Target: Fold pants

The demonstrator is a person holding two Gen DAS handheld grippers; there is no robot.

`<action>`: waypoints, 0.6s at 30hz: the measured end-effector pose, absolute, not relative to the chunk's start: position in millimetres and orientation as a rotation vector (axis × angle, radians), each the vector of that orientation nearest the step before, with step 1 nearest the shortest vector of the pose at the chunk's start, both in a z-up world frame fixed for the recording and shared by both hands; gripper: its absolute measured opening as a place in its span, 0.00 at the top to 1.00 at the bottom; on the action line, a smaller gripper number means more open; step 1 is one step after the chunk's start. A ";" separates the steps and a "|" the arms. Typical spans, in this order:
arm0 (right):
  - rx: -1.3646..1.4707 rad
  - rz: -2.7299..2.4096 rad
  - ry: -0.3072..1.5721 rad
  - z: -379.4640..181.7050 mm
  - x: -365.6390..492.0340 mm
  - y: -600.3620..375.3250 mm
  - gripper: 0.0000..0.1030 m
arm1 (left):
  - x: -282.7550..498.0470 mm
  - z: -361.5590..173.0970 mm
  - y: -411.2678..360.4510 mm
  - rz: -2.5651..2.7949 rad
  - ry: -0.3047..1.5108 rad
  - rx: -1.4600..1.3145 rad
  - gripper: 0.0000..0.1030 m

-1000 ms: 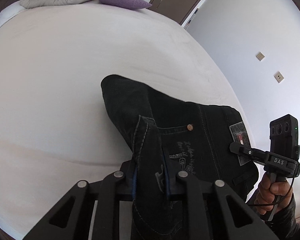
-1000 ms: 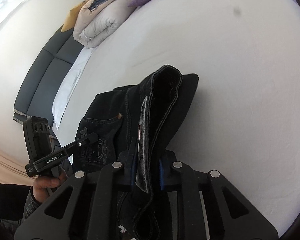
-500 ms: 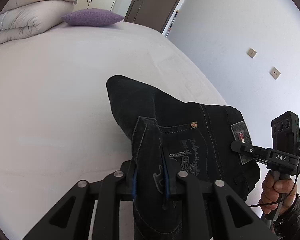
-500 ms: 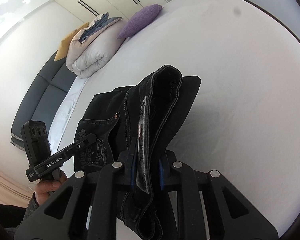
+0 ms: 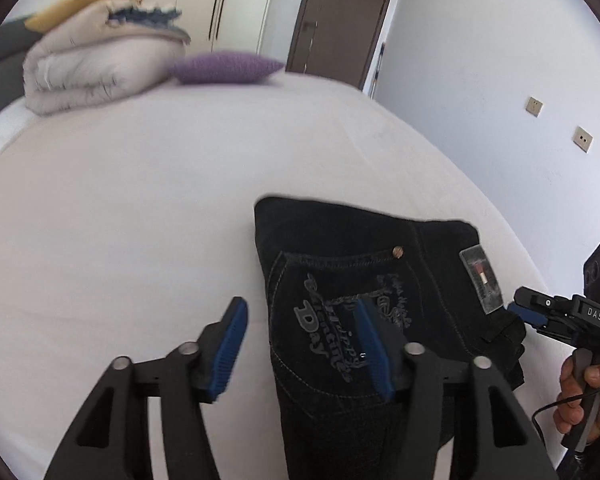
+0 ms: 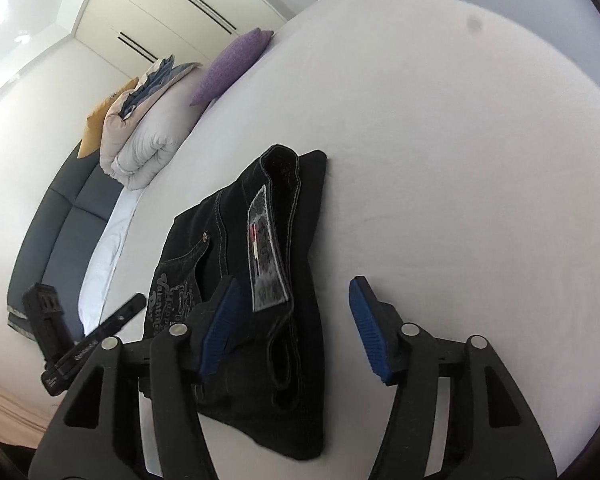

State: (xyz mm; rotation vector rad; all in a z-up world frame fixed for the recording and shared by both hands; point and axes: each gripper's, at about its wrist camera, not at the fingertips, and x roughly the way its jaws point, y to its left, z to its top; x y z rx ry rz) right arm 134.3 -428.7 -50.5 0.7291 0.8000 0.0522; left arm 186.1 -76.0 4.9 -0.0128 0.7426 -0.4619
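Note:
Black folded pants (image 5: 364,280) lie on the white bed, back pocket with grey lettering and a waistband label facing up. They also show in the right wrist view (image 6: 260,248). My left gripper (image 5: 300,344) is open and empty above the pants' left edge, one blue pad over the pocket, the other over bare sheet. My right gripper (image 6: 296,324) is open and empty above the waistband end; it also shows at the right of the left wrist view (image 5: 548,312).
The white bed (image 5: 120,208) spreads wide around the pants. A folded duvet (image 5: 96,68) and a purple pillow (image 5: 228,66) sit at the far end. A wall with sockets (image 5: 536,106) runs along the bed's right side.
Both grippers have opened and let go of the pants. The pants, held up bunched before, now lie flat and folded on the bed. Both grippers have pulled back and up.

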 end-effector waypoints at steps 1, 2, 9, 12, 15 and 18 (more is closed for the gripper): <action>0.702 0.036 0.775 -40.5 119.6 -425.2 0.44 | 166.2 19.4 -73.6 -0.429 0.665 0.011 0.07; 0.657 0.012 0.741 -26.0 101.8 -418.5 0.44 | 144.5 33.1 -68.2 -0.398 0.585 0.033 0.00; 0.342 -0.122 0.418 82.8 -16.1 -355.4 0.18 | 60.7 109.2 -51.3 -0.283 0.218 0.158 0.00; 0.271 -0.175 0.232 122.1 -60.3 -335.0 0.01 | 31.6 119.4 -36.1 -0.139 0.226 0.170 0.00; 0.185 -0.245 0.087 154.0 -88.2 -308.9 0.00 | 15.0 118.4 -24.0 -0.138 0.320 0.155 0.00; 0.137 -0.214 0.107 169.0 -106.8 -293.7 0.00 | 4.6 111.4 -17.2 -0.128 0.376 0.142 0.00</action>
